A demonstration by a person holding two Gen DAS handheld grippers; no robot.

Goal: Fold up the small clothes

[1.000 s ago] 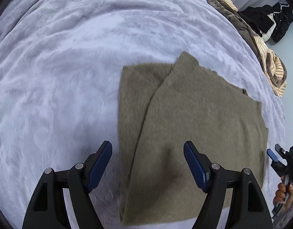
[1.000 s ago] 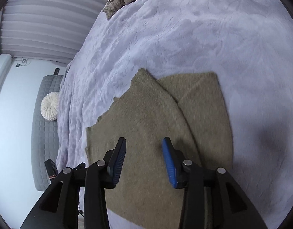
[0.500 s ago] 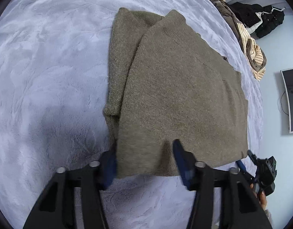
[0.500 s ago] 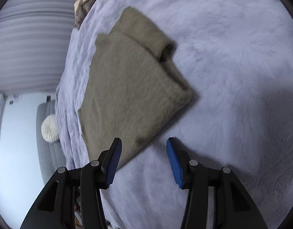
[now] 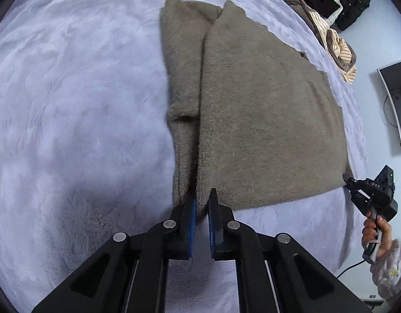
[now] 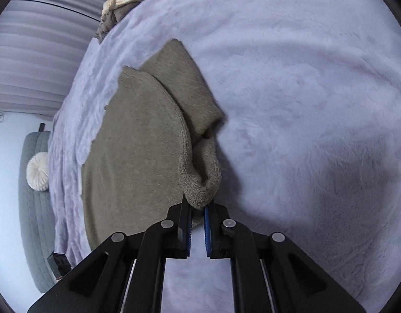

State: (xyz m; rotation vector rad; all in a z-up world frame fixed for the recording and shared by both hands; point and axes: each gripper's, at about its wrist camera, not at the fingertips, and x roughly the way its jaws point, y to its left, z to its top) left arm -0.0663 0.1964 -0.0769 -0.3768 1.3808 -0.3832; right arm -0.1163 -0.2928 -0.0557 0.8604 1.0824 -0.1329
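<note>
Olive knit sweater [image 5: 265, 120] lies partly folded on lavender bed [image 5: 70, 104]. Left hand-held gripper [image 5: 201, 203] pinches near hem corner; right hand-held gripper [image 6: 198, 207] pinches other near corner. Step: grasp made. Next likely: lift both corners together, carry hem toward far edge.

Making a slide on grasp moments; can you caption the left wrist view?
Left gripper shut on the near corner of the olive sweater lying on the lavender blanket.

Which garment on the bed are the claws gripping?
The olive-brown knit sweater, flat mid-blanket; the striped cream clothes and black garment lie untouched at the far edge.
</note>
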